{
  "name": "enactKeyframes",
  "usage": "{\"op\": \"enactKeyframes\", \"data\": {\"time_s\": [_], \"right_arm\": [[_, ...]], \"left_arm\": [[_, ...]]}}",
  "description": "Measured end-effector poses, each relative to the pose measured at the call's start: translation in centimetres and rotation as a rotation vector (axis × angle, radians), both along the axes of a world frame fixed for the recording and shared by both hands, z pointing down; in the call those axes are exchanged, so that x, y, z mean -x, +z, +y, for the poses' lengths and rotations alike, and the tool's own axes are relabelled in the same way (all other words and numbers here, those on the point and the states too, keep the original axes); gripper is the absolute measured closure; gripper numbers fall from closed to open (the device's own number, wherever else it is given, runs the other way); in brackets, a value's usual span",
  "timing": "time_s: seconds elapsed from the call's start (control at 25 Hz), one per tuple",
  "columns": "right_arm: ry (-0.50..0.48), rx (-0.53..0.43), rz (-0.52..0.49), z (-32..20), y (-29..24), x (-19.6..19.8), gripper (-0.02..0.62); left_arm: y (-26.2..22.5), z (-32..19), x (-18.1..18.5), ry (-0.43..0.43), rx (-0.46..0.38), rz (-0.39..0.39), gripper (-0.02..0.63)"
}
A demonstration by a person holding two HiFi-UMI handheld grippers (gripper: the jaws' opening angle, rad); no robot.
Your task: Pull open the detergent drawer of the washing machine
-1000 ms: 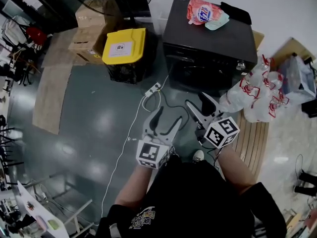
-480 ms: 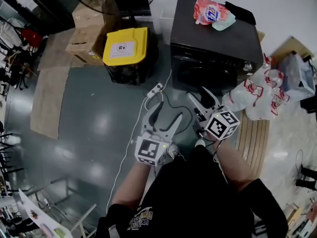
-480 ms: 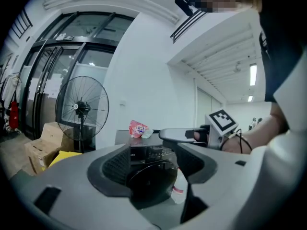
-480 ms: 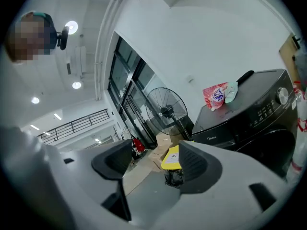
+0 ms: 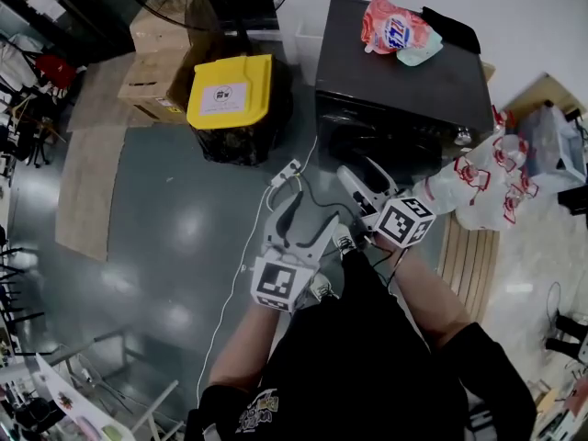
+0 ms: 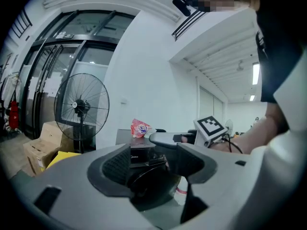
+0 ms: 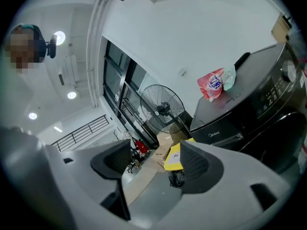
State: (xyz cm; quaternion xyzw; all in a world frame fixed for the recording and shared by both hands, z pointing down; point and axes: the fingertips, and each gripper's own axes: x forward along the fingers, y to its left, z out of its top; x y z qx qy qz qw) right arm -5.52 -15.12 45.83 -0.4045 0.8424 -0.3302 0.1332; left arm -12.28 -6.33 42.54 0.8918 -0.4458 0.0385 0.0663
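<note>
Left of the washing machine point(image 5: 395, 72), the left hand-held gripper point(image 5: 304, 220) hangs with its jaws apart and nothing between them, well short of the machine's front. A corded power strip point(image 5: 285, 166) lies on the floor in front of the machine, near the person's feet, where a step closer could snag it. The right hand-held gripper point(image 5: 367, 185), nearer the machine, is empty and its jaws are opening. The detergent drawer point(image 7: 223, 134) looks shut at the upper left of the machine's front. In the right gripper view it lies to the right of the jaws, so a straight reach would likely miss its lip or slide off. Plastic bags point(image 5: 482, 182) right of the machine could catch an elbow.
</note>
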Motion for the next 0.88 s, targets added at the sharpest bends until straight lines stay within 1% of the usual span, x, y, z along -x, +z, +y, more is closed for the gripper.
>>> {"op": "enactKeyframes", "data": {"time_s": [0.16, 0.24, 0.32, 0.44, 0.52, 0.64, 0.76, 0.8, 0.88], "right_arm": [[-0.006, 0.048, -0.059, -3.6, 1.8, -0.5, 0.261], [-0.002, 0.083, -0.113, -5.4, 2.9, -0.8, 0.252], [0.008, 0.128, -0.179, -7.0, 4.1, -0.9, 0.223], [0.022, 0.181, -0.261, -9.7, 6.0, -1.3, 0.197], [0.021, 0.184, -0.300, -11.5, 6.9, -1.5, 0.191], [0.038, 0.233, -0.325, -13.5, 9.1, -1.7, 0.187], [0.040, 0.256, -0.353, -15.3, 10.6, -1.6, 0.184], [0.050, 0.278, -0.359, -15.8, 11.4, -1.7, 0.183], [0.099, 0.371, -0.368, -16.4, 13.5, -2.1, 0.177]], "left_arm": [[0.4, -2.8, -0.8, -0.014, 0.018, -0.004, 0.333], [0.5, -4.1, -1.4, -0.008, 0.054, -0.014, 0.333], [0.7, -5.4, -1.8, -0.011, 0.078, -0.018, 0.333], [1.7, -7.6, -2.4, -0.025, 0.059, -0.019, 0.333], [2.1, -8.9, -3.0, -0.021, 0.077, -0.025, 0.333], [2.6, -10.6, -3.7, -0.016, 0.127, -0.032, 0.333], [3.2, -12.1, -3.8, -0.021, 0.146, -0.031, 0.333], [3.5, -12.6, -3.9, -0.022, 0.151, -0.032, 0.333], [4.0, -13.5, -4.0, -0.027, 0.163, -0.033, 0.333]]}}
